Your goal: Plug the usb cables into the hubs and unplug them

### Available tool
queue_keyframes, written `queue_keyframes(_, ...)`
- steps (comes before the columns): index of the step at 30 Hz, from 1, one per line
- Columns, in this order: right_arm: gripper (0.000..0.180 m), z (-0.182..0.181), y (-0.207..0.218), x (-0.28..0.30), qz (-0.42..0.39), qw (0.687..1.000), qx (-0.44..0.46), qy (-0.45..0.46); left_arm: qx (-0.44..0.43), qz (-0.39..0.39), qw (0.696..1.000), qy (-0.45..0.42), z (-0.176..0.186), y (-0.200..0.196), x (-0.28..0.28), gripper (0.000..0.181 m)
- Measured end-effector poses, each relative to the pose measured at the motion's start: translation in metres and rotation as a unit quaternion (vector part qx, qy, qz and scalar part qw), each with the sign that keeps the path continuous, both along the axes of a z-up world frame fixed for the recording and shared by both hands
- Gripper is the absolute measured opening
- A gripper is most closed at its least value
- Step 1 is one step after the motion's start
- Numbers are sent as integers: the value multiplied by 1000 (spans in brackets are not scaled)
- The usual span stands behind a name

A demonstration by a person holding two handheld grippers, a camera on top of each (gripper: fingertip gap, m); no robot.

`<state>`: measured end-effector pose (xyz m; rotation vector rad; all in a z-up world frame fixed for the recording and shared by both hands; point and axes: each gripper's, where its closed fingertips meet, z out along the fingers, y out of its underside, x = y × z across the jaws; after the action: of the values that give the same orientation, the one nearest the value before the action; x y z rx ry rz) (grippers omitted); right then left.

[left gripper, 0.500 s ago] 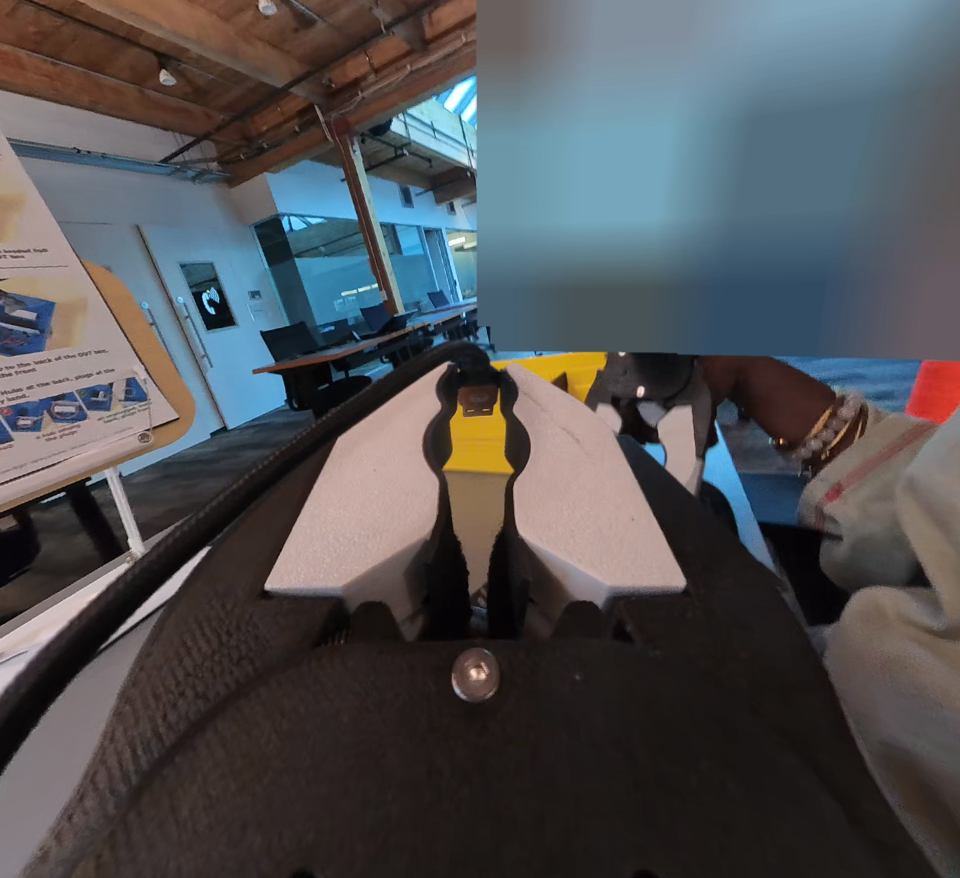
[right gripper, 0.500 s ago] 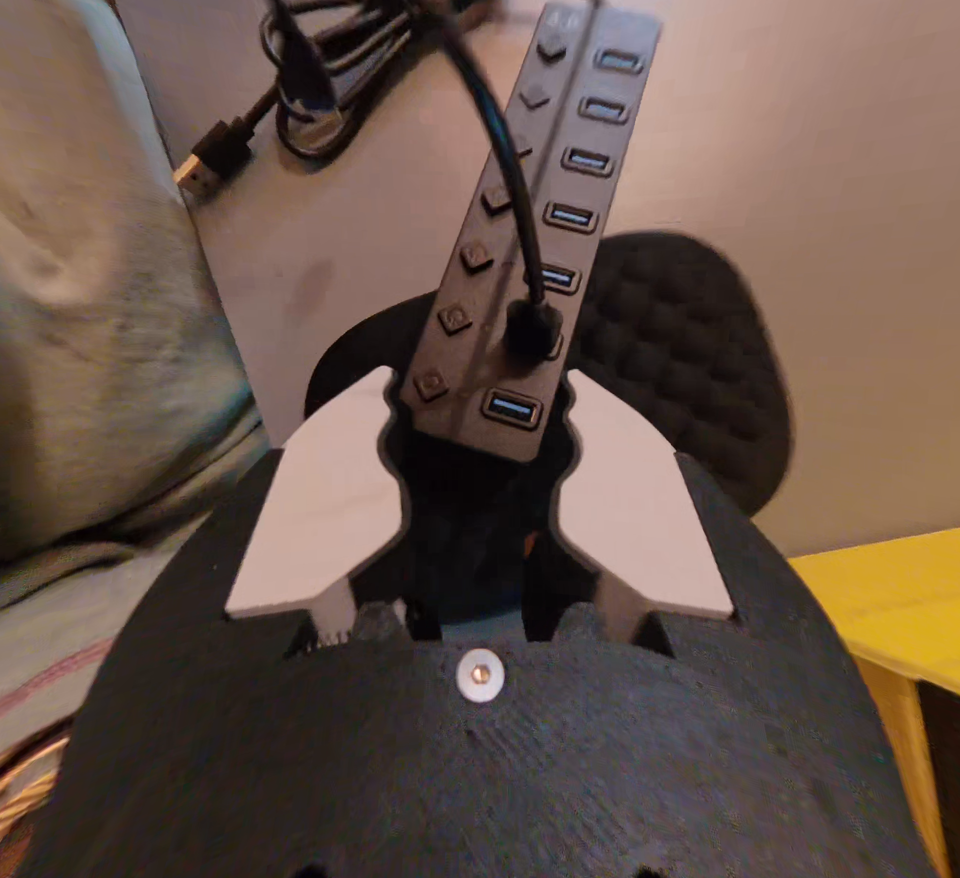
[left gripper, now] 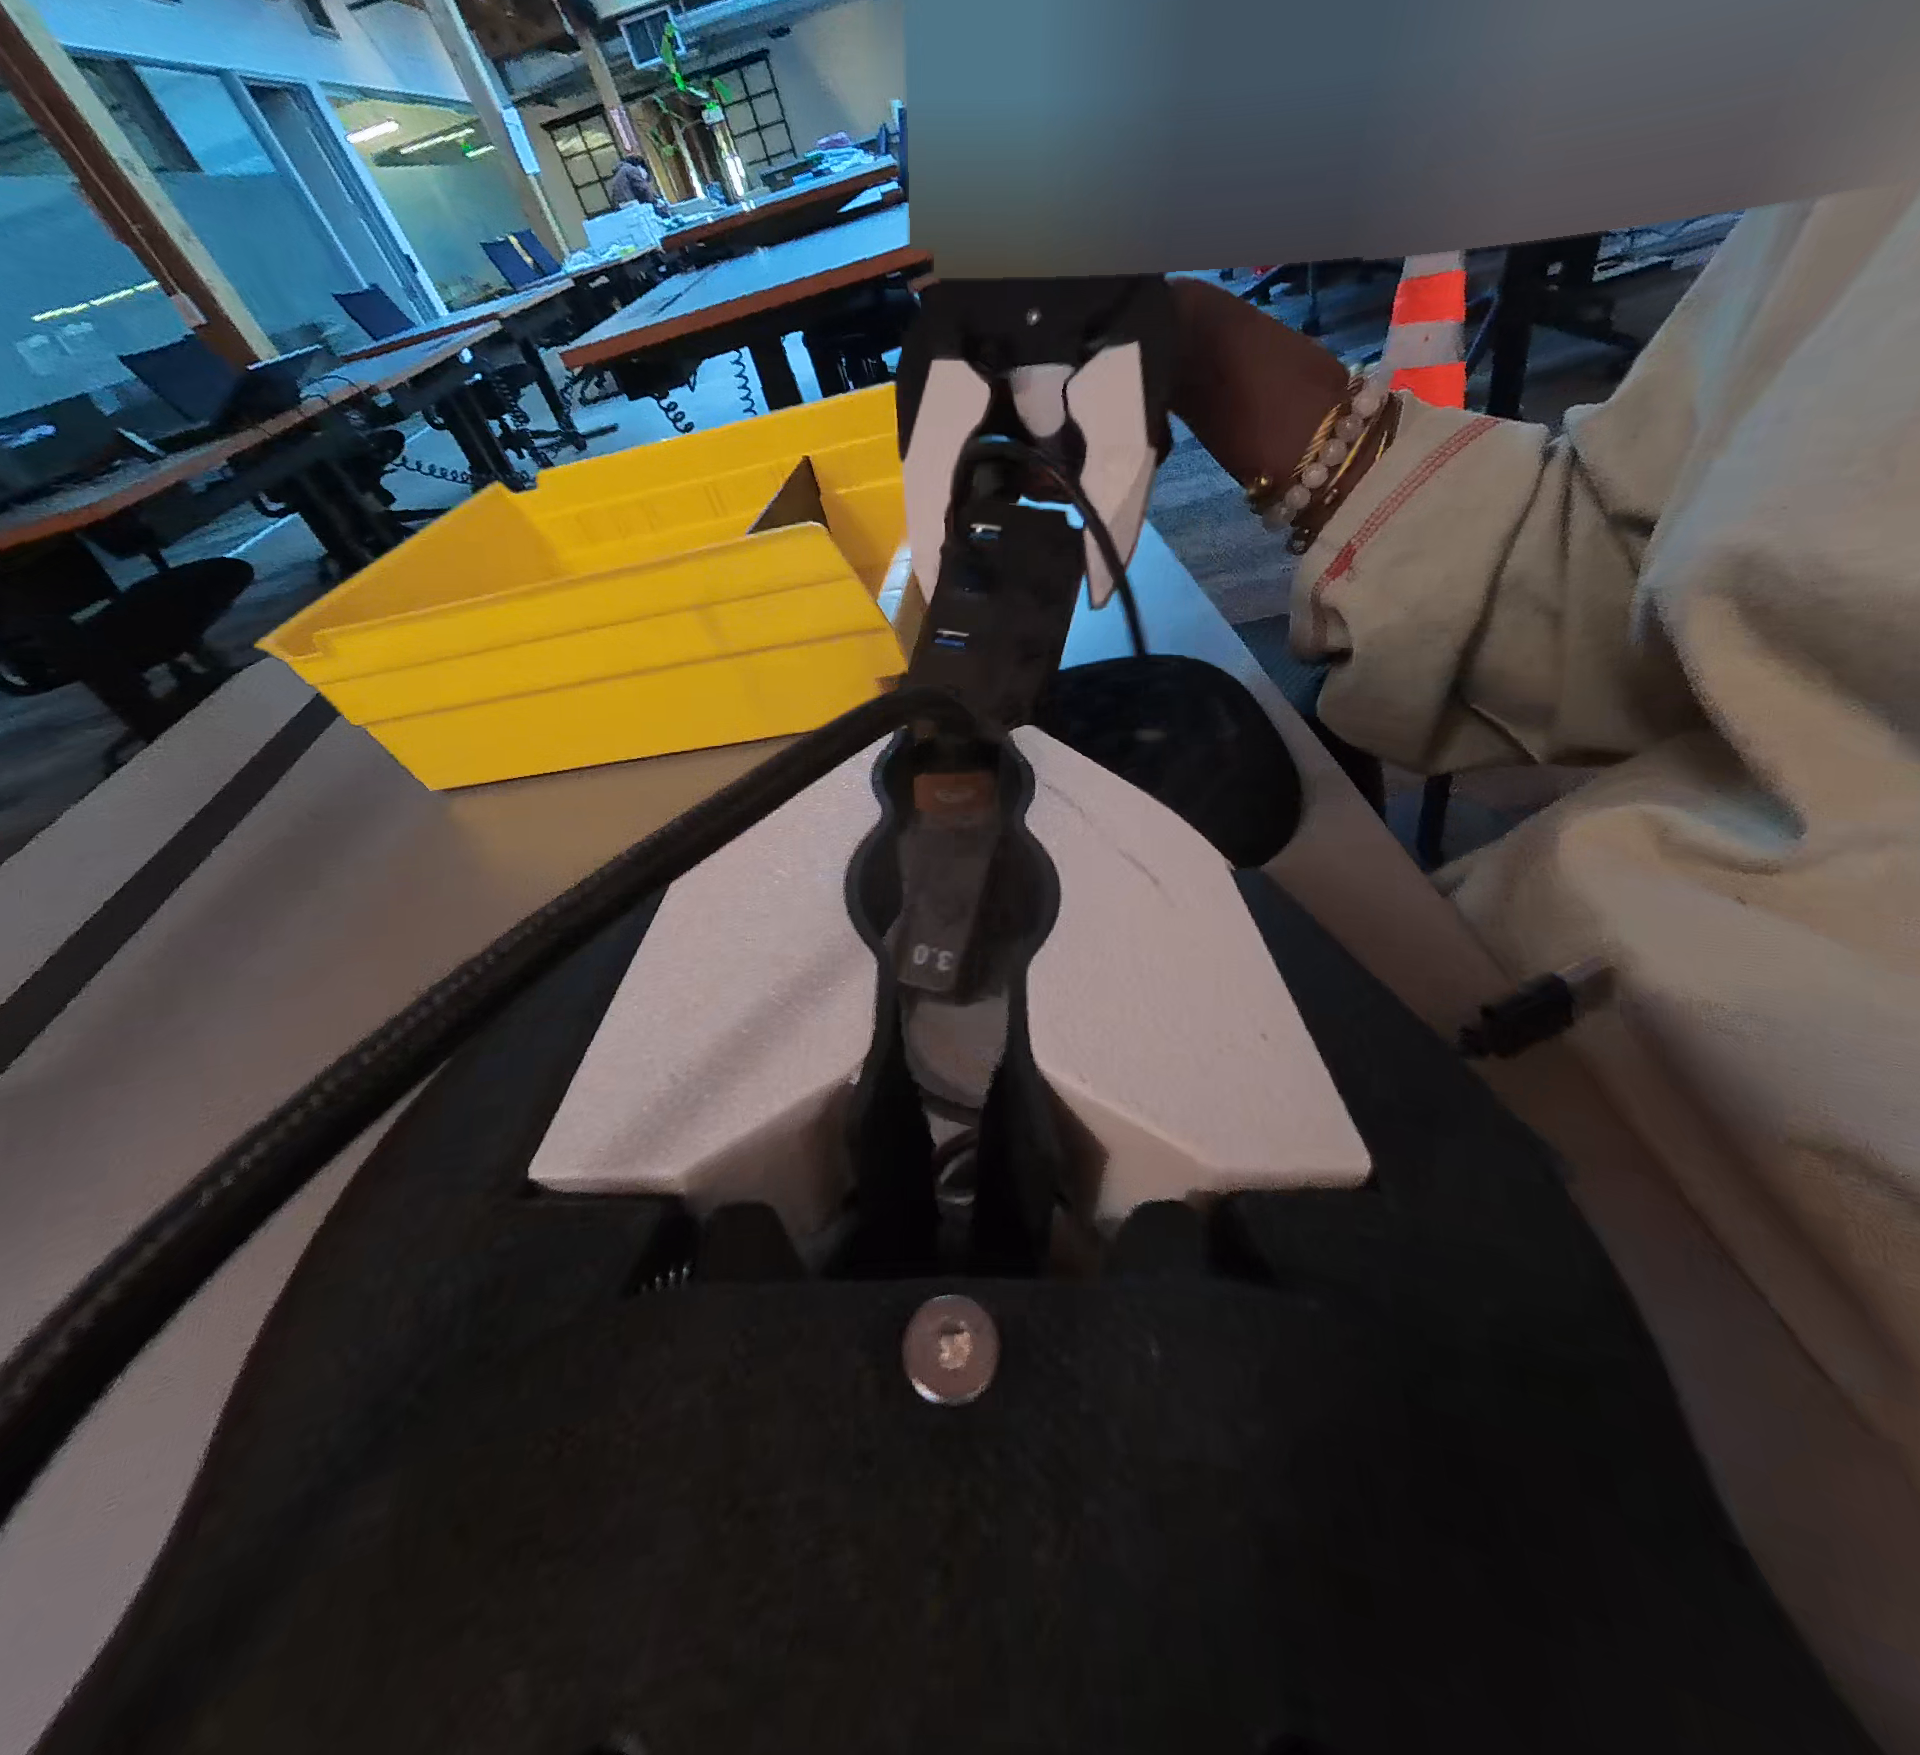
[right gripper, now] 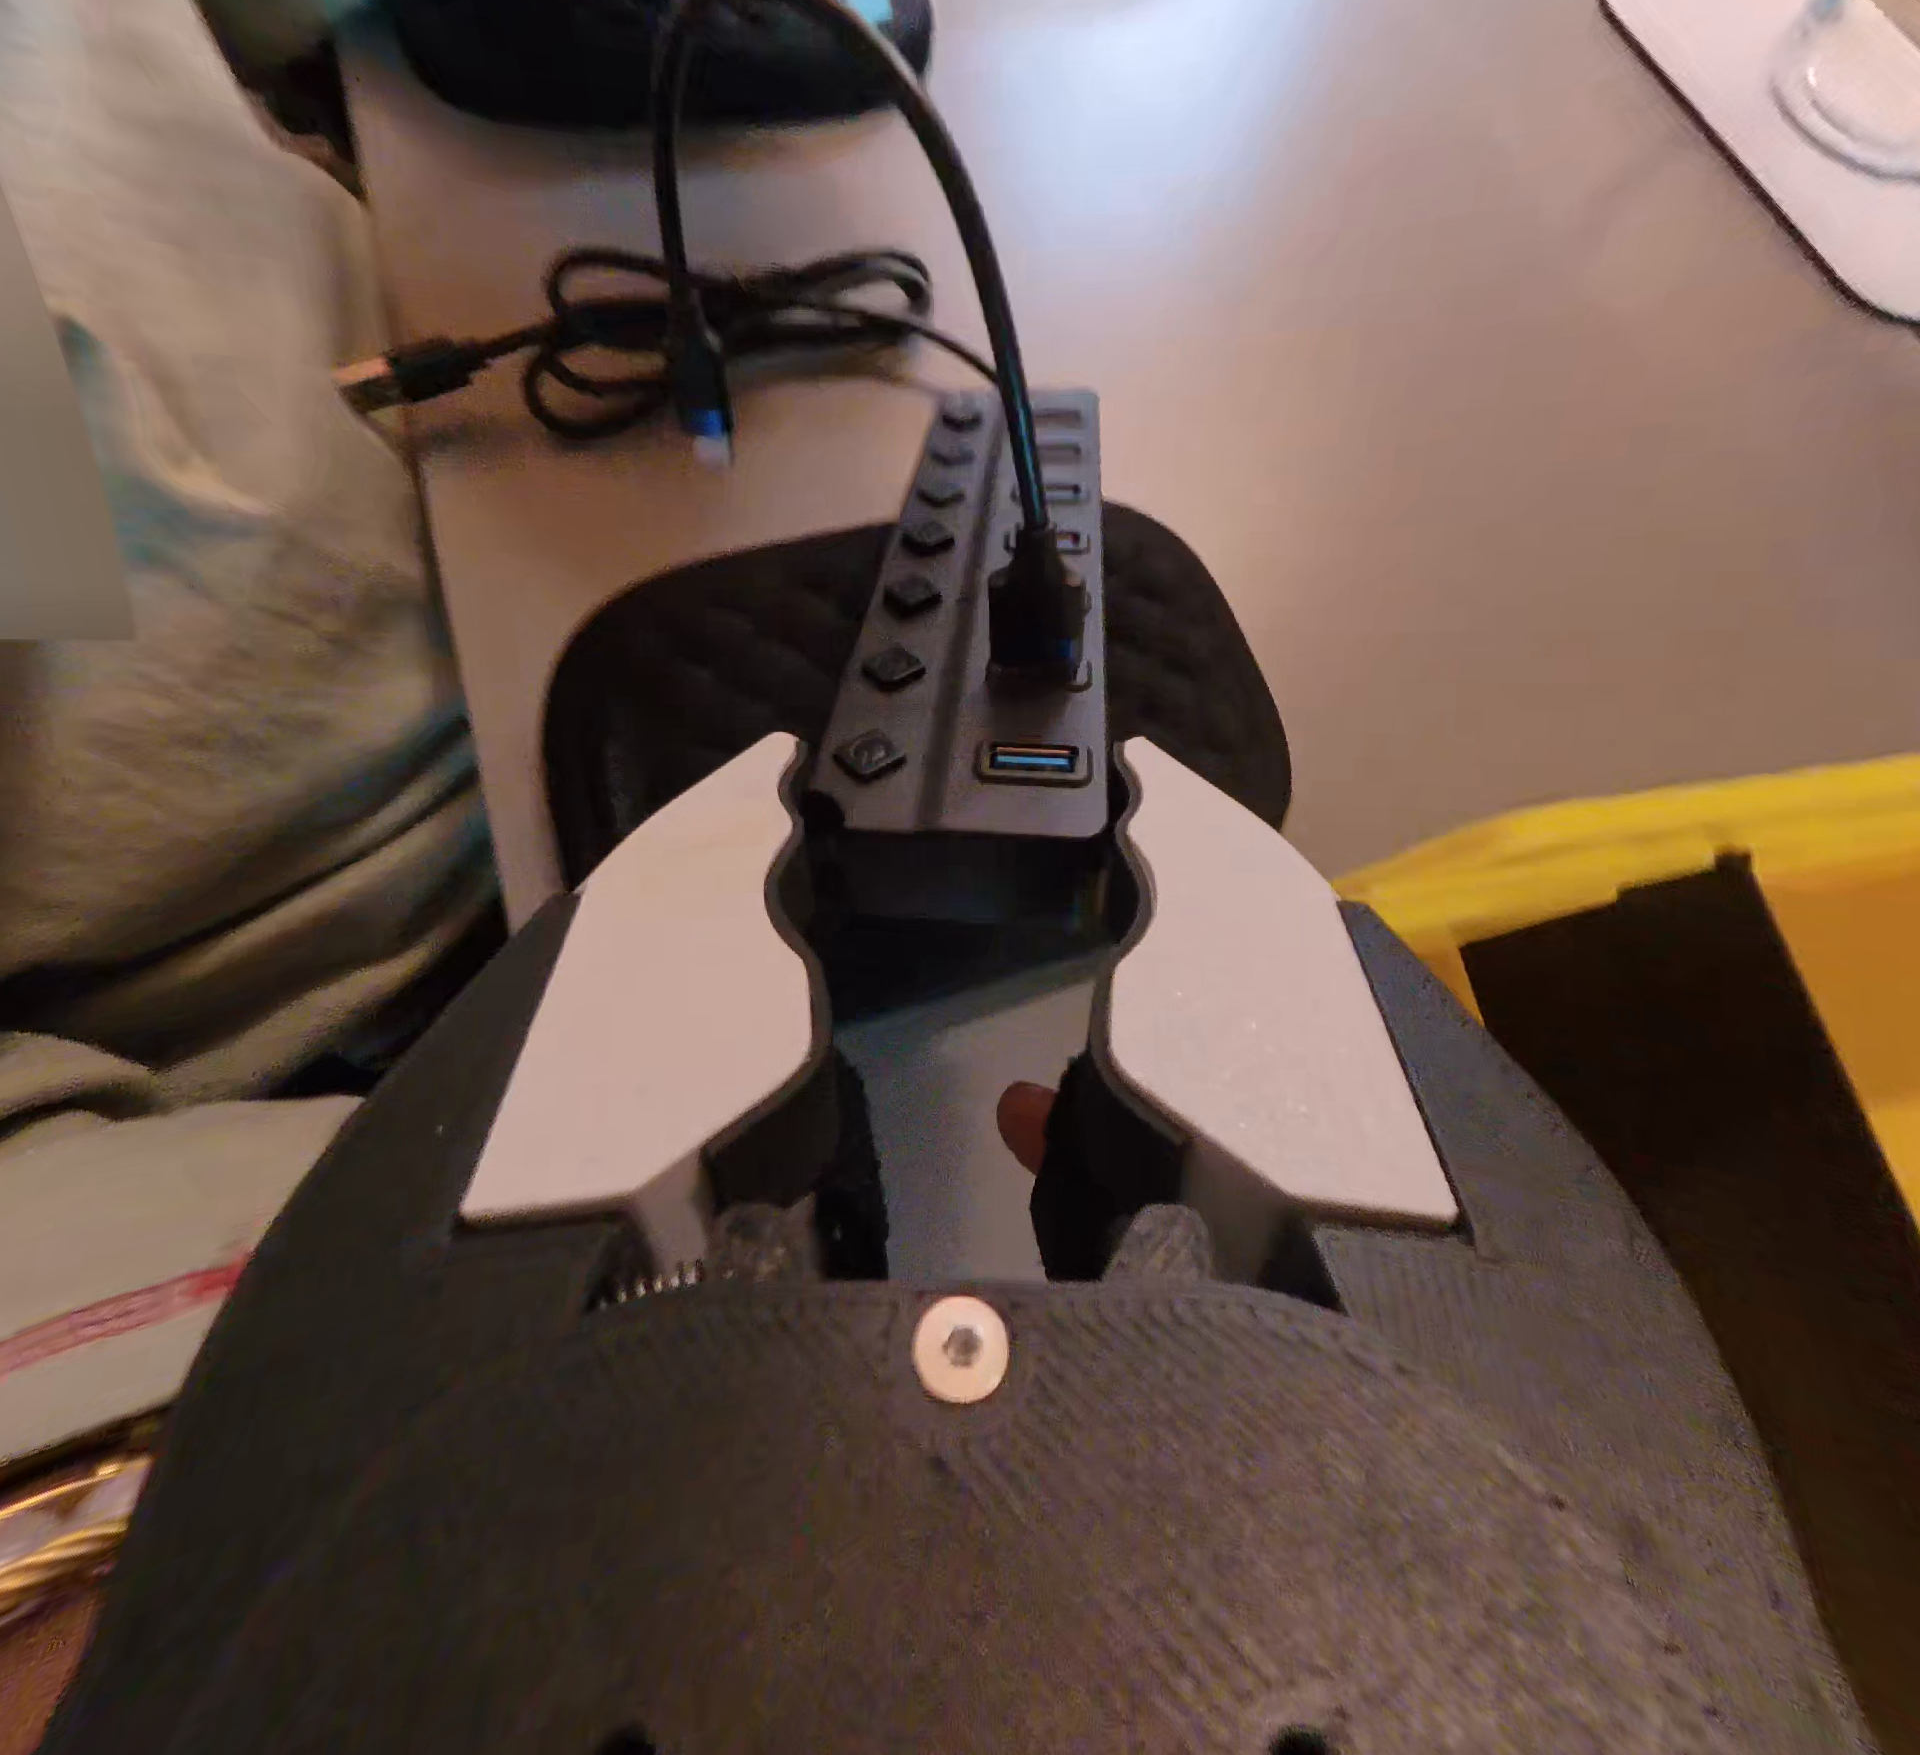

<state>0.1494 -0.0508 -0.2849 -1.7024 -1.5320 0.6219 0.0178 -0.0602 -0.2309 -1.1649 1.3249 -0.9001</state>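
Two claws now meet over the desk: plug in one, hub in the other.

Left wrist view: the left claw, clenched on a USB plug with braided cable, has swung down from facing the room to aim at the USB hub, so insertion looks imminent. Right wrist view: the right claw grips the hub's near end; it has tilted to point straight away, long axis along the claw, over the desk, one black cable plugged in.
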Motion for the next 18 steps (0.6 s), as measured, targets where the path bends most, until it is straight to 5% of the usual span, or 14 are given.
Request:
queue_keyframes(4,56,2,6,20,-62,997,34,25,5,6,1000,4,-3,-1,0,15)
queue_keyframes(12,98,-26,-17,44,-124,990,-55,41,14,23,999,-19,1,5,-6,17)
queue_keyframes(18,86,-52,5,16,-91,990,-106,31,21,23,999,-20,4,11,1,17)
